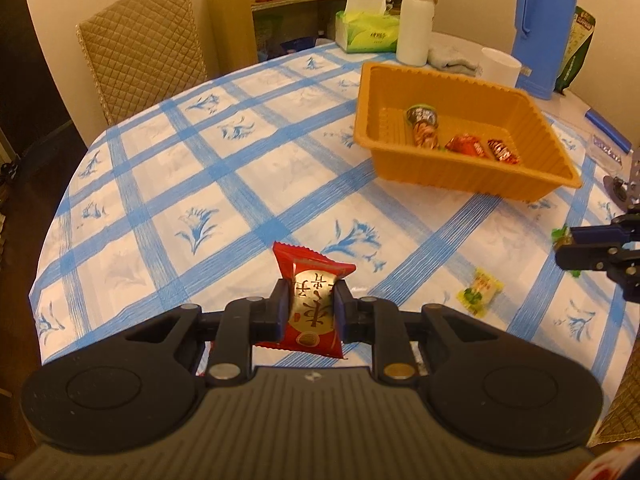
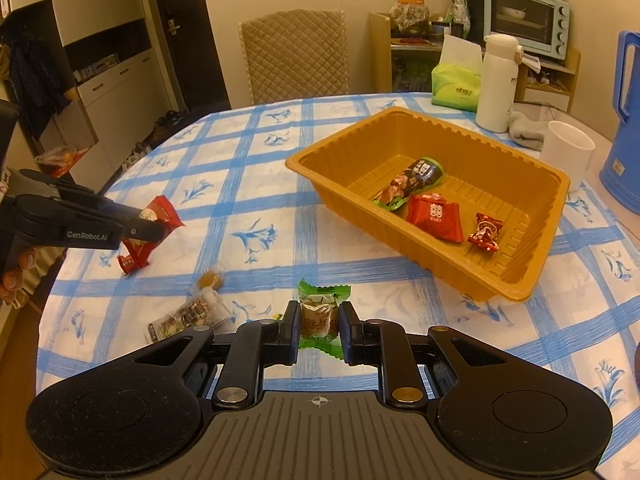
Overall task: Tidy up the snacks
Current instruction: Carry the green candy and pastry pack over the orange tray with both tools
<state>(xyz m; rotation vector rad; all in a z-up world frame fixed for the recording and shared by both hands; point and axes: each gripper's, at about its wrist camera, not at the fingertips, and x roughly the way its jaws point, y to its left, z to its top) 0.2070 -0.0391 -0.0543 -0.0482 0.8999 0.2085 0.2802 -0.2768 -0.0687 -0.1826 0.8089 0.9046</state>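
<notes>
grippers both loaded, reported with the orange tray (image 2: 520, 298) as landmark. left gripper (image 1: 311, 306) has its fingers closed on a red snack packet (image 1: 310, 300), held above the checked tablecloth (image 1: 168, 184), well short of the tray and to its left. right gripper (image 2: 319, 322) has its fingers closed on a green-wrapped candy (image 2: 320, 312), also above the cloth, just short of the tray's near corner.

loose items on the cloth on the near-left side of the tray: a clear-wrapped mixed snack (image 2: 188, 314), a small brown sweet (image 2: 211, 279), and a yellow-green candy (image 1: 480, 290) seen from the left wrist.

inside the tray: a long dark packet (image 2: 412, 182), a red pouch (image 2: 434, 216) and a small red twist candy (image 2: 485, 232), all lying toward its right half.

beyond the tray: white cup (image 2: 566, 152), white flask (image 2: 498, 84), tissue box (image 2: 456, 84), blue jug (image 2: 624, 128).

risks, as judged: both wrappers are slick and pinched at mid-body, so either could slip or rotate out during carry. two grippers converging on one tray could collide. a low approach could catch the tray rim and shove the light tray toward the cup.
</notes>
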